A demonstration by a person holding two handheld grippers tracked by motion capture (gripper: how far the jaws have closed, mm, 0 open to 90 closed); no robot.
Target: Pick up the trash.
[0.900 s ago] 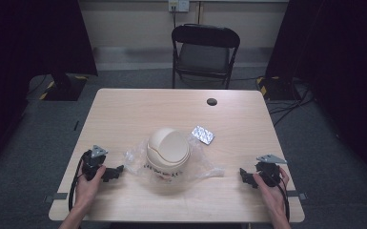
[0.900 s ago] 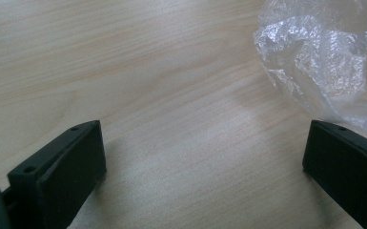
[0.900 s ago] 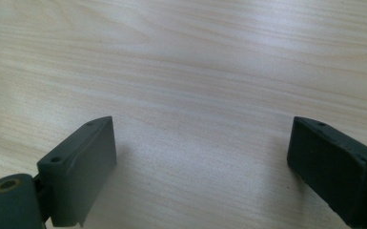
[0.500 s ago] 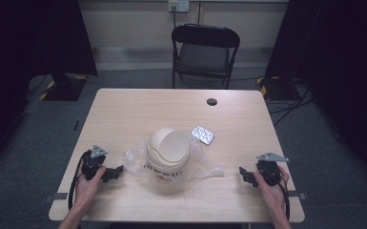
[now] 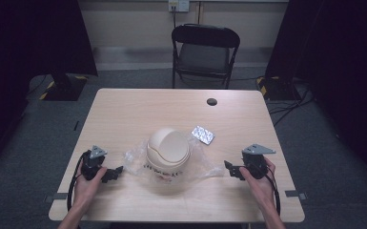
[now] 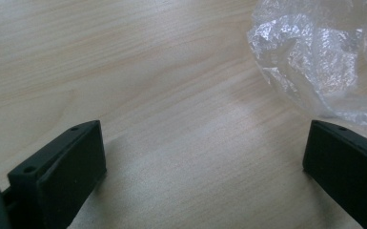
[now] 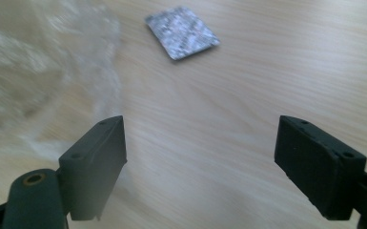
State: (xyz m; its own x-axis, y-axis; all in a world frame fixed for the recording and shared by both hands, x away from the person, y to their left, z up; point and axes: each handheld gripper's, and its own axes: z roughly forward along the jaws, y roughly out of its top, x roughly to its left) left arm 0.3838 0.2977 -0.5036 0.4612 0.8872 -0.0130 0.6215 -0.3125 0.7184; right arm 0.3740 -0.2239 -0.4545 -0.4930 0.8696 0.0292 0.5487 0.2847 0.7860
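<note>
The high view looks forward and down over the whole table (image 5: 138,114), a chair at the top of the frame. Each gripper view skims close above the wood. The left shares the plastic bag (image 6: 314,57), the right the foil blister pack (image 7: 182,32).

A staged recording room or lab, judging by its bare setup: 1 pale wooden table (image 5: 138,114) stands on grey carpet (image 5: 33,143), with dark curtains (image 5: 28,38) hanging at the far left and far right. An empty black folding chair (image 5: 205,52) faces the table's far edge, below a wall outlet (image 5: 178,5) with a cord running down. Cables (image 5: 290,102) trail across the floor at right, and yellow-and-black hazard tape marks a stand base (image 5: 64,88) at left.
</note>
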